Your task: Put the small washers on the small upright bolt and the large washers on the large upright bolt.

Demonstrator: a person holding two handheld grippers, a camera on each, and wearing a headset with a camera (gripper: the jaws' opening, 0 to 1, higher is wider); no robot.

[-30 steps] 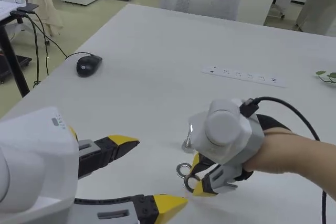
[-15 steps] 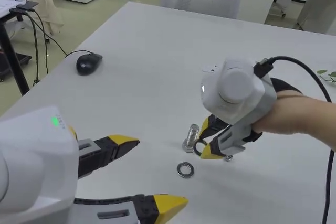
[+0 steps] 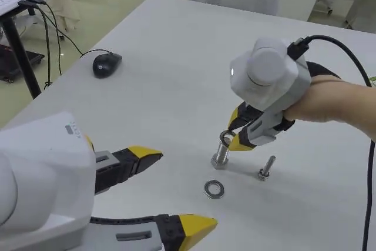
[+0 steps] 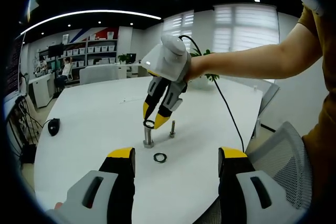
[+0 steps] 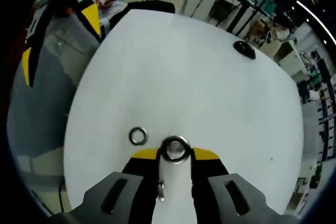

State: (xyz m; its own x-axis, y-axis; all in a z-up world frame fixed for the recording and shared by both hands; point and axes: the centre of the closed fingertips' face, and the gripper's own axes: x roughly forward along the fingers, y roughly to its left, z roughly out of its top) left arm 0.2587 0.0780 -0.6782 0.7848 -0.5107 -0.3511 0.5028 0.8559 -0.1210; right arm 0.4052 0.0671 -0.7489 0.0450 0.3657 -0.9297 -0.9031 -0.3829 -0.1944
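While the large washer [image 3: 227, 138] is clamped in the right tool [image 3: 236, 140] just over the tip of the large bolt [image 3: 220, 157], it may be snagged or dropped onto the surface [image 3: 176, 86] if released off-centre.

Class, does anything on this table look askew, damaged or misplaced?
Nothing stands out. The large steel bolt and small steel bolt stand upright, a loose metal washer lies flat, the right gripper holds a second washer over the large bolt.

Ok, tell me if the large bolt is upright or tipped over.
Upright. The large bolt stands on its head on the table, threads up, with the right gripper holding a washer at its top.
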